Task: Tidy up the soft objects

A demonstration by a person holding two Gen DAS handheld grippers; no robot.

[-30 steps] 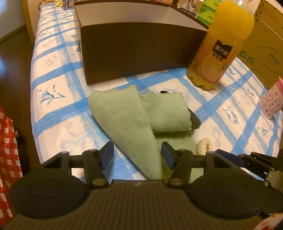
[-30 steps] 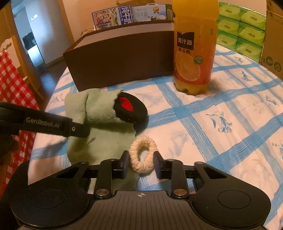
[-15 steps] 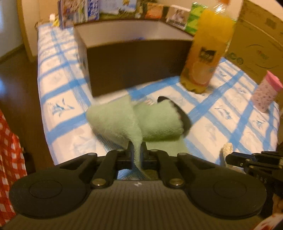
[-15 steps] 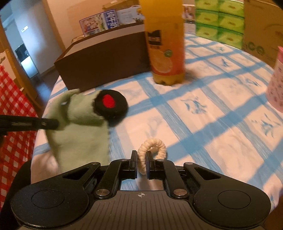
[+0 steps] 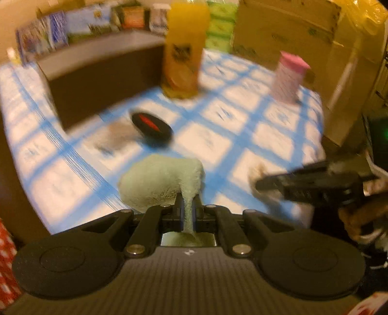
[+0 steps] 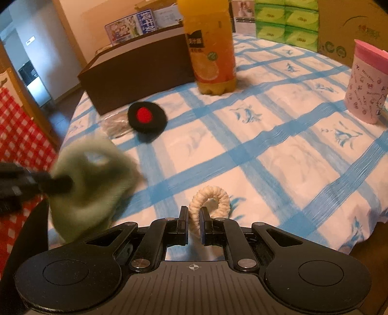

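Observation:
My left gripper [image 5: 187, 210] is shut on a pale green towel [image 5: 162, 181] and holds it bunched up above the table; the towel also shows blurred in the right wrist view [image 6: 92, 179]. My right gripper [image 6: 194, 220] is shut on a cream braided hair tie [image 6: 211, 198], lifted just off the cloth. A black round pad with a red centre [image 6: 146, 117] lies on the blue-checked tablecloth [image 6: 278, 150] in front of the brown open box [image 6: 135, 70]; it also shows in the left wrist view [image 5: 151, 126].
An orange juice bottle [image 6: 211, 46] stands beside the brown box. A pink cup [image 6: 368, 82] stands at the right. Cardboard box [image 6: 354, 26] and green tissue packs [image 6: 286, 21] are at the back. A clear wrapper [image 6: 116, 123] lies beside the black pad.
My left gripper closed on the green towel and lifted it off the table, uncovering the black pad. My right gripper closed on the hair tie and raised it.

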